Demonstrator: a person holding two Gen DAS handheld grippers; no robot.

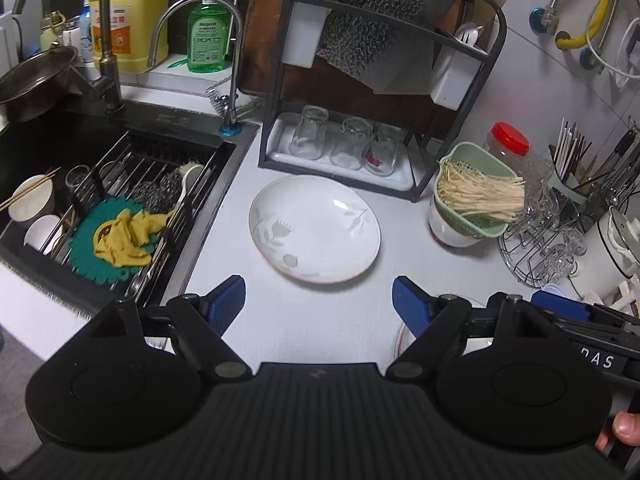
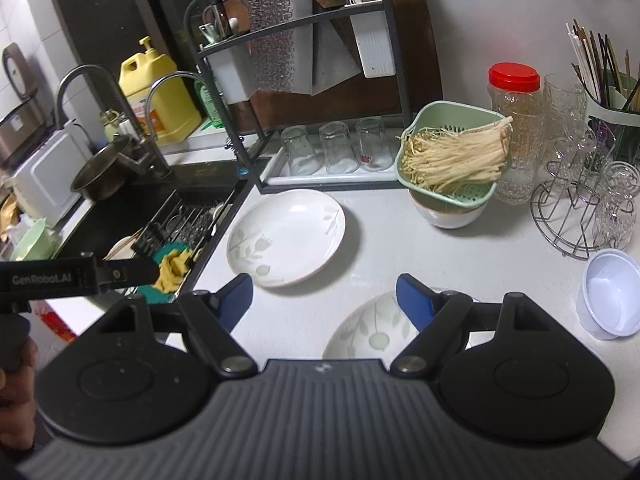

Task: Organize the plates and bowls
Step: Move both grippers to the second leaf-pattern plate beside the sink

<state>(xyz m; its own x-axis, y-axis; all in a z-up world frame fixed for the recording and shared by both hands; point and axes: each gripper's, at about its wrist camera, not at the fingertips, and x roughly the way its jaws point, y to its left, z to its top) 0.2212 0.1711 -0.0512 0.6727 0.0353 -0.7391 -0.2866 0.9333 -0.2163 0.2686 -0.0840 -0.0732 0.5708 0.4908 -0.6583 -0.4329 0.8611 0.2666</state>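
A white plate with a grey leaf pattern (image 1: 314,228) (image 2: 286,238) lies flat on the white counter, just right of the sink. My left gripper (image 1: 319,300) hovers short of its near rim, open and holding nothing. A second leaf-pattern plate (image 2: 368,332) lies nearer. My right gripper (image 2: 324,296) is open over its left part, and the right finger and body hide much of it. A white bowl (image 2: 448,216) carries a green colander of enoki mushrooms (image 2: 452,156). A small white plastic bowl (image 2: 612,292) lies tilted at the right.
The black sink (image 1: 132,148) at the left holds a rack, cups and a yellow cloth (image 1: 124,236). A black dish rack (image 1: 340,152) with upturned glasses stands behind the plate. A red-lidded jar (image 2: 514,128), a wire glass stand (image 2: 580,208) and a chopstick holder (image 2: 608,92) crowd the right.
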